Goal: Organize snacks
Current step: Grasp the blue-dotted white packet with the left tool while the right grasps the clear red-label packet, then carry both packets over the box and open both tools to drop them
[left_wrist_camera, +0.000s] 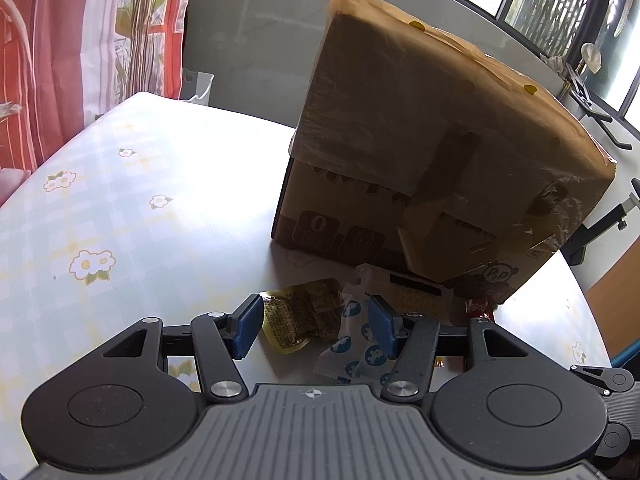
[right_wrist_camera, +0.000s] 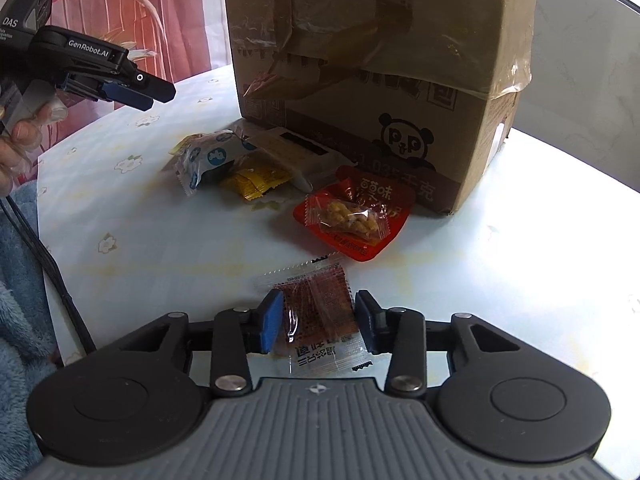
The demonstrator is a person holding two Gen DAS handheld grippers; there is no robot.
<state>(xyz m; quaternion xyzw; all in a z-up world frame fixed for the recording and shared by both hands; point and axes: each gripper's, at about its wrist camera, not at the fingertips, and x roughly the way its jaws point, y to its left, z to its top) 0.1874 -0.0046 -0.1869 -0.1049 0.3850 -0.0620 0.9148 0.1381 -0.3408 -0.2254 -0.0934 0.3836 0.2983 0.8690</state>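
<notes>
My right gripper (right_wrist_camera: 319, 322) is low over the table, its blue pads touching both sides of a red-brown sachet (right_wrist_camera: 316, 308) in clear wrap. Beyond it a red packet (right_wrist_camera: 362, 246) lies with a clear-wrapped snack (right_wrist_camera: 352, 216) on top. A yellow packet (right_wrist_camera: 256, 180), a white-and-blue packet (right_wrist_camera: 212, 156) and a white bar (right_wrist_camera: 296, 152) lie by the box. My left gripper (left_wrist_camera: 315, 326) hovers open above the white-and-blue packet (left_wrist_camera: 352, 344) and a yellow-brown packet (left_wrist_camera: 298, 316), holding nothing. In the right wrist view the left gripper (right_wrist_camera: 150, 94) hangs at upper left, off the table.
A tall taped cardboard box (left_wrist_camera: 420, 140) (right_wrist_camera: 380, 60) stands on the round table (left_wrist_camera: 120, 220) with its flowered cloth (right_wrist_camera: 520, 280), right behind the snacks. A person's hand (right_wrist_camera: 24, 136) and blue fleece sleeve (right_wrist_camera: 20, 320) are at the left. Red curtains (left_wrist_camera: 60, 60) hang behind.
</notes>
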